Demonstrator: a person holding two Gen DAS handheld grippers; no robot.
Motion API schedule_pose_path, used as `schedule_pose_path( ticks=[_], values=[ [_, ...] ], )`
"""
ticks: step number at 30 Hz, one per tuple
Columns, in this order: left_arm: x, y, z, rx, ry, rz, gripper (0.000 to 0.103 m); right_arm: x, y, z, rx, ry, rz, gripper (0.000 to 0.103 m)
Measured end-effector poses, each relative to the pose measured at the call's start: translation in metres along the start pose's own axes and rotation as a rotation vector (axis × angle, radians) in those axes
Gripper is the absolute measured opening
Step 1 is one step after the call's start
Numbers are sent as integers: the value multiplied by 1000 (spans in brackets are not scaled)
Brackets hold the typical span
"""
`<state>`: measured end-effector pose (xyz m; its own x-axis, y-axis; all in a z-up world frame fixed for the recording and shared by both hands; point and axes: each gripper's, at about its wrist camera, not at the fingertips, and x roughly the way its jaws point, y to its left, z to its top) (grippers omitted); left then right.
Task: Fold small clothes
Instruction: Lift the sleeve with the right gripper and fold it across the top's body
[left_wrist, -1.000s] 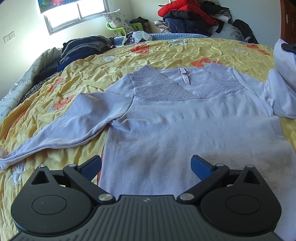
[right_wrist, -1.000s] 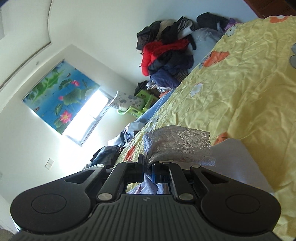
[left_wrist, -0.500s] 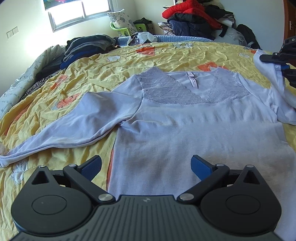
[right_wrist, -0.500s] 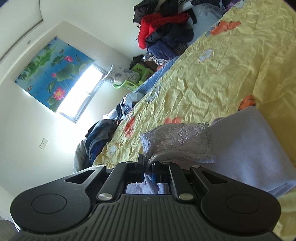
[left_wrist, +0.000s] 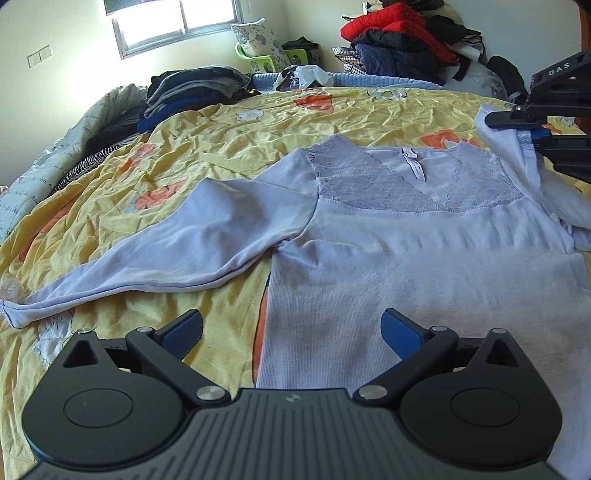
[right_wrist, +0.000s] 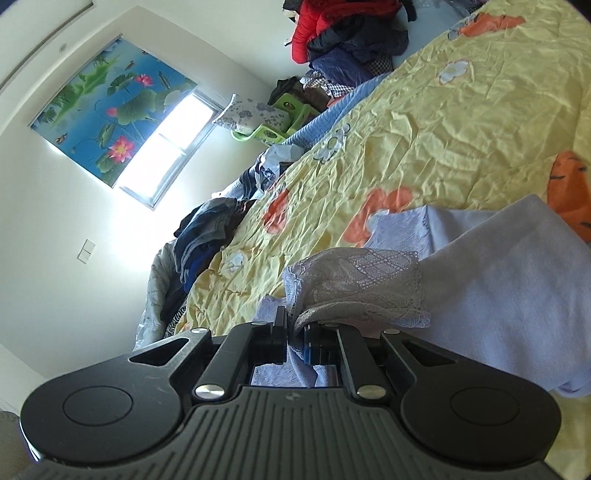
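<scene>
Moved: right gripper (right_wrist: 295, 332), clamped on lace-cuffed right sleeve (right_wrist: 498, 295), now nearer pale lilac long-sleeved top (left_wrist: 424, 258), for folding inward. Left gripper (left_wrist: 291, 328): fingers apart, empty, over near hem, yellow floral bed (left_wrist: 221, 147).

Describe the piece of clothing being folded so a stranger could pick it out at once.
Start at the bed with the yellow flowered bedspread. Spread flat across its middle is the pale lilac long-sleeved top, one sleeve end clamped in the right gripper. Unlike the dark clothes stacked by the window and the red jacket heap, it is laid out alone and has lace shoulders.

top (left_wrist: 424, 266): matt ribbed knit, lace yoke | bedspread (left_wrist: 221, 147): crinkled matt cotton
</scene>
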<state>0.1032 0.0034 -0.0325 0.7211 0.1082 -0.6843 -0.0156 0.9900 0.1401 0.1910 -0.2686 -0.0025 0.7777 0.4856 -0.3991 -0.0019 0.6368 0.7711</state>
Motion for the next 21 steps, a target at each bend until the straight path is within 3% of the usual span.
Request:
schedule_pose_path(
  ticks=[9,21],
  values=[
    [4,7,-3,-9,7,3,103,27,8,-14,43,16,-9,14],
    [10,23,-7,-39,21,12,103,86,46,-32,-83,60,-61,16]
  ],
)
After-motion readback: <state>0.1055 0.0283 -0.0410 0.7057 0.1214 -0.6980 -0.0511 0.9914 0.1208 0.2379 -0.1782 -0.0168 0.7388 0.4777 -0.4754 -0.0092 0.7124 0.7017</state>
